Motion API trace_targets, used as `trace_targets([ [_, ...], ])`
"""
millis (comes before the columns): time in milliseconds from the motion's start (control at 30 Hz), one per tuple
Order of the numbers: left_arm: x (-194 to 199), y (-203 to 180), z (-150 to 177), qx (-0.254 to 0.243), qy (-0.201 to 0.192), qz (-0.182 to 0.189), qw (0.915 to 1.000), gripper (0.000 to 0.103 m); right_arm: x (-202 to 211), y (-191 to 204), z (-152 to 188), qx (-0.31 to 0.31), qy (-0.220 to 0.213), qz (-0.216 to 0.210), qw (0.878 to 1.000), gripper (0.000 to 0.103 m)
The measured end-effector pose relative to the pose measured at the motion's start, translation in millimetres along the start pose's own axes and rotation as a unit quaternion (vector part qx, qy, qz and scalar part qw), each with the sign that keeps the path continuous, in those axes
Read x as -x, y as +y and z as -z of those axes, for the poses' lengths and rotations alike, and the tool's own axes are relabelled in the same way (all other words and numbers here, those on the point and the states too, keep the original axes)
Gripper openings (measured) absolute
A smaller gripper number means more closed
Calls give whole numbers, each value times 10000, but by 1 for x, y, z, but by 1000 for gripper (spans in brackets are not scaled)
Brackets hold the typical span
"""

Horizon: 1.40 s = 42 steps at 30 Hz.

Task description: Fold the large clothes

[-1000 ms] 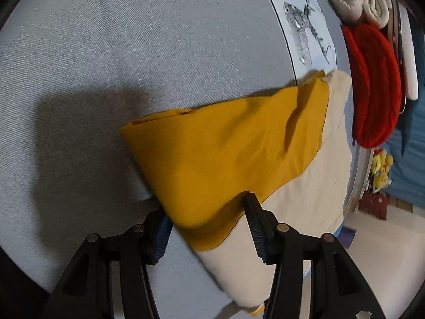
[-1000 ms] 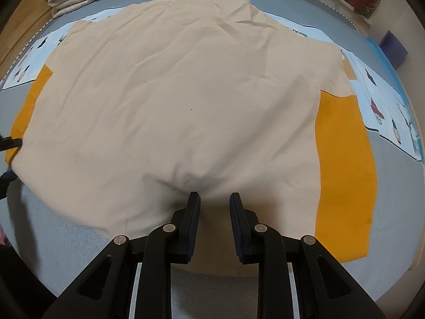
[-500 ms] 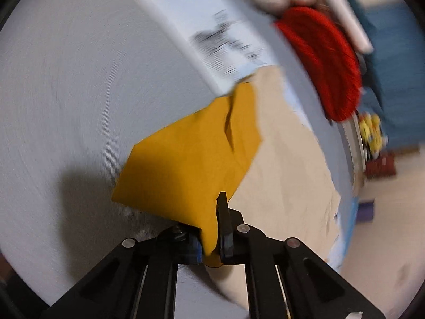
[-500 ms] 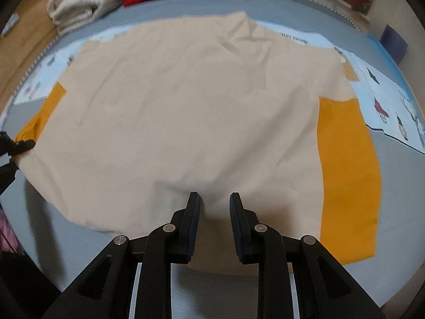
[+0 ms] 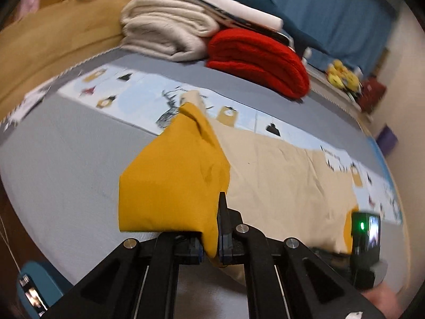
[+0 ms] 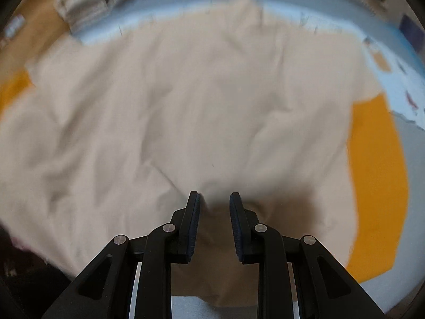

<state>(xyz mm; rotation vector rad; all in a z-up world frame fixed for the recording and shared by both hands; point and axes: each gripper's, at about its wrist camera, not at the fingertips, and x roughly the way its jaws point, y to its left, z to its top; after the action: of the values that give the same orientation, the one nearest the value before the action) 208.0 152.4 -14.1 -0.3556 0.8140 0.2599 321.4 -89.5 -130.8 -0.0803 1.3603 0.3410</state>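
Item: cream shirt [image 6: 186,101] with mustard sleeves, laid flat on the bed [image 5: 66,154], body spread wide and lightly creased.

Left sleeve [image 5: 172,183]: lifted off the bed surface and folded towards the cream body. Left claw [image 5: 211,244] is clenched on its lower edge, cloth pinched between the pads.

Right sleeve [image 6: 374,175]: lying flat at the shirt's far side.

Right claw [image 6: 212,212]: fingers parted a little way, hem of the cream body bunched between them; whether the pads actually bear on the cloth cannot be told, as the view is blurred.

Handling, by judgement: light, thin woven cotton, soft and limp, not slippery, not fragile. It drapes from any pinch and will sag or crease if carried by one point. Best hold is at seams, cuffs and hem corners, two points at once.

Also present: beige blanket [image 5: 164,29] and red knit [image 5: 260,58], stacked at the bed's far end.
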Motion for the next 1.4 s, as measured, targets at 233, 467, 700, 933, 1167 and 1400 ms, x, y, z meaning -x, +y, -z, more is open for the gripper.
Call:
trace_targets([
  [233, -3, -12, -6, -158, -66, 372, 9992, 6, 45, -14, -19, -334, -791, -77, 9963, 25],
  [467, 3, -98, 8, -1314, -392, 928, 9862, 5, 159, -71, -17, -226, -2547, 397, 9659, 45],
  [700, -8, -196, 50, -2293, -165, 1534, 9611, 5, 207, -158, 18, -965, -2738, 557, 9553, 48],
  [933, 3, -273, 115, -3537, 356, 2512, 9003, 4, 220, -215, 54, -1335, -2616, 623, 9539, 48],
  [1167, 4, -278, 131, -3776, 1356, 3315, 8539, 25, 211, -225, 60, -1468, -2411, -58, 9593, 51],
  [1400, 4, -192, 53, -1867, 1395, 3780, 8960, 41, 166, -191, 42, -1359, -1658, -1175, 9697, 55],
])
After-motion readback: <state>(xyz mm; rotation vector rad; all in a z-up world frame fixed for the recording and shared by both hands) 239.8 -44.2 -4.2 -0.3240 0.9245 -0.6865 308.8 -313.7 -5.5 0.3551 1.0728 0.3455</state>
